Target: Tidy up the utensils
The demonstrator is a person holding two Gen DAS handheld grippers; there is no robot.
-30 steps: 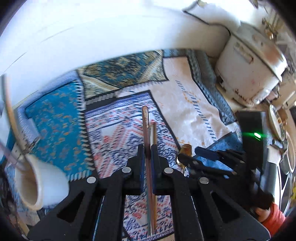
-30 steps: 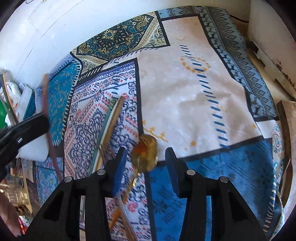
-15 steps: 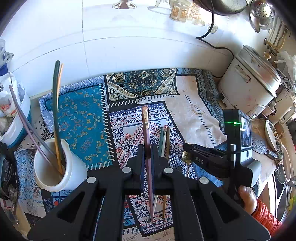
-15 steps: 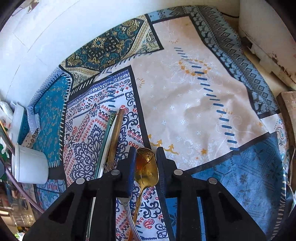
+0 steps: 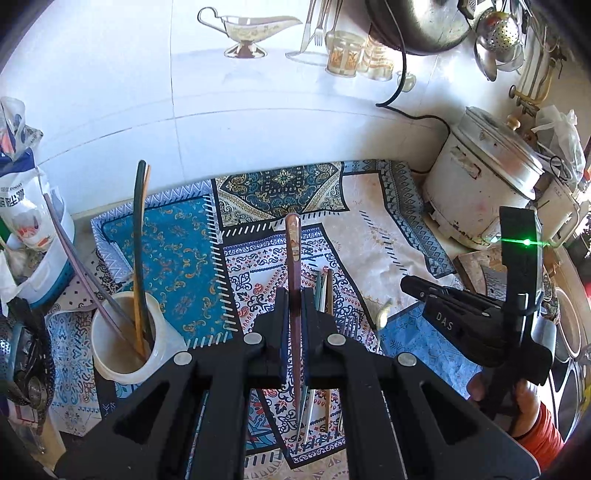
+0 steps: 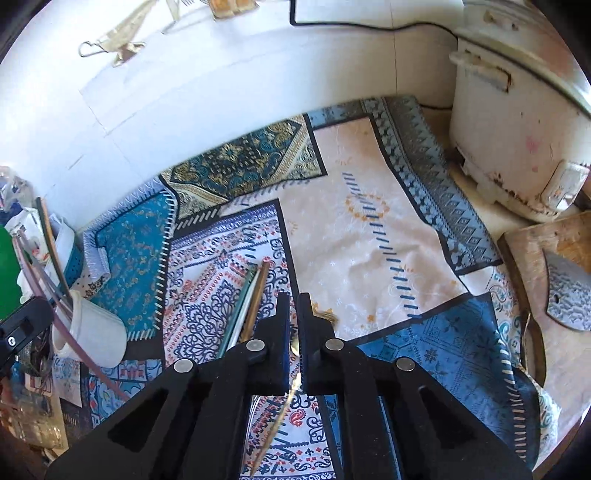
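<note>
You are working in a home kitchen, at a counter set against a white tiled wall point(image 5: 110, 92). A patchwork cloth point(image 5: 177, 254) of blue, cream and patterned panels covers the counter across the middle of both views. At the right edge stands a worn white rice cooker point(image 5: 480, 192) with its black cord point(image 5: 400, 85) running up the wall. In the upper right of the left wrist view you see a metal colander point(image 5: 500, 31) and a large steel pot point(image 5: 417, 22) hanging. At lower left a white cup point(image 5: 125, 343) holds long utensils. At the right of the right wrist view a cleaver point(image 6: 569, 291) lies on a wooden chopping board point(image 6: 535, 243).
</note>
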